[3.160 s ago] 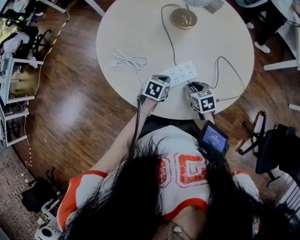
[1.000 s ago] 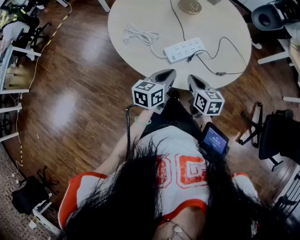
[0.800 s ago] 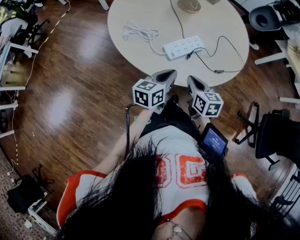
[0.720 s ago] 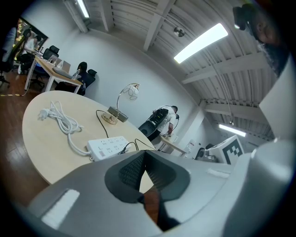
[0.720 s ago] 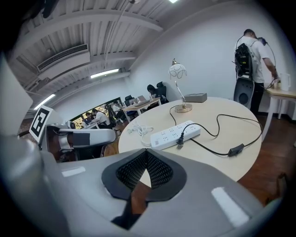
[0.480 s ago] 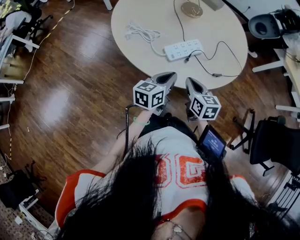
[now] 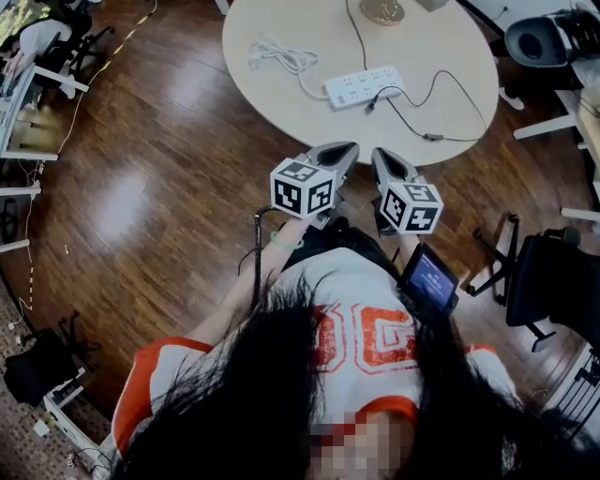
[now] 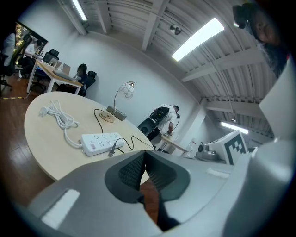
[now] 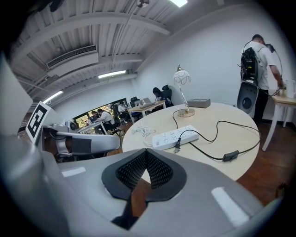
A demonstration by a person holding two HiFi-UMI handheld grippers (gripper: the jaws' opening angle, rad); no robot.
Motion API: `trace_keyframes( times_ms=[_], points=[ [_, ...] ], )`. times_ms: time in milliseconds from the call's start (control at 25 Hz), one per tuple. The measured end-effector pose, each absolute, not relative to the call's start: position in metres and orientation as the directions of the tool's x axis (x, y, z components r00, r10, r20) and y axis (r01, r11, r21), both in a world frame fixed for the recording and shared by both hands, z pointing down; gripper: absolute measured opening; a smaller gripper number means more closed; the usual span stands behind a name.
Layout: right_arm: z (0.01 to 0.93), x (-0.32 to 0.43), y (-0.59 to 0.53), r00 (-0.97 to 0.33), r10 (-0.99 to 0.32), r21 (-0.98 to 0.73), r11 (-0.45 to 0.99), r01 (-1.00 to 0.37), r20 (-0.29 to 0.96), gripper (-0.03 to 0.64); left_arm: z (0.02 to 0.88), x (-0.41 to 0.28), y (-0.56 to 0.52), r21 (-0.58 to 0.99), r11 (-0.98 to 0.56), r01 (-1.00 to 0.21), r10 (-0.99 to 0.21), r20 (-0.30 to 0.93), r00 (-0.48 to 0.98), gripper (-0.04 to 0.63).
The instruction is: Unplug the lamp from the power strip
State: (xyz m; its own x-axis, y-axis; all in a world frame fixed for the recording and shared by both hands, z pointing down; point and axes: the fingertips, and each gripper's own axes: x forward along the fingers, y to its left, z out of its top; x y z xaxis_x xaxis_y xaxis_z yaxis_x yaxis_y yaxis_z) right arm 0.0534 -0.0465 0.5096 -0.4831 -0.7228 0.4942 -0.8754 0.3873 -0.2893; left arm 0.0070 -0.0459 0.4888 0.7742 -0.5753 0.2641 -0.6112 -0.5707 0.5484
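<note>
Lamp plug [image 7: 368, 106] off power strip [image 7: 364, 86]; left gripper [image 7: 341, 148], right gripper [image 7: 382, 154] closed, empty

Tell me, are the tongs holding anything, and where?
Nothing. The left tongs and the right tongs are both shut and empty, short of the table. The lamp's plug lies loose beside the power strip.

On the bench [image 7: 450, 42], the power strip [image 7: 364, 86] lies midway, with its coiled cord [image 7: 277, 58] to the left, the lamp [image 7: 382, 11] behind it and the lamp's plug [image 7: 368, 106] just before it.
</note>
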Motion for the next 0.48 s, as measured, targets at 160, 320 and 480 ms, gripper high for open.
trace_keyframes(
  times_ms=[160, 320, 480],
  points=[
    [0.507, 0.055, -0.038, -0.491, -0.721, -0.284, 0.401, -0.871, 0.488, 0.000, 0.488, 0.012, -0.037, 0.532, -0.577, -0.619, -0.571, 0.278, 0.772, 0.000],
    [0.504, 0.059, -0.031, -0.491, -0.730, -0.284, 0.401, -0.871, 0.475, 0.000, 0.488, 0.016, -0.030, 0.517, -0.586, -0.624, -0.569, 0.286, 0.771, 0.000],
    [0.502, 0.066, -0.025, -0.486, -0.737, -0.282, 0.396, -0.874, 0.470, 0.000, 0.487, 0.021, -0.025, 0.508, -0.591, -0.626, -0.568, 0.289, 0.771, 0.000]
  ],
)
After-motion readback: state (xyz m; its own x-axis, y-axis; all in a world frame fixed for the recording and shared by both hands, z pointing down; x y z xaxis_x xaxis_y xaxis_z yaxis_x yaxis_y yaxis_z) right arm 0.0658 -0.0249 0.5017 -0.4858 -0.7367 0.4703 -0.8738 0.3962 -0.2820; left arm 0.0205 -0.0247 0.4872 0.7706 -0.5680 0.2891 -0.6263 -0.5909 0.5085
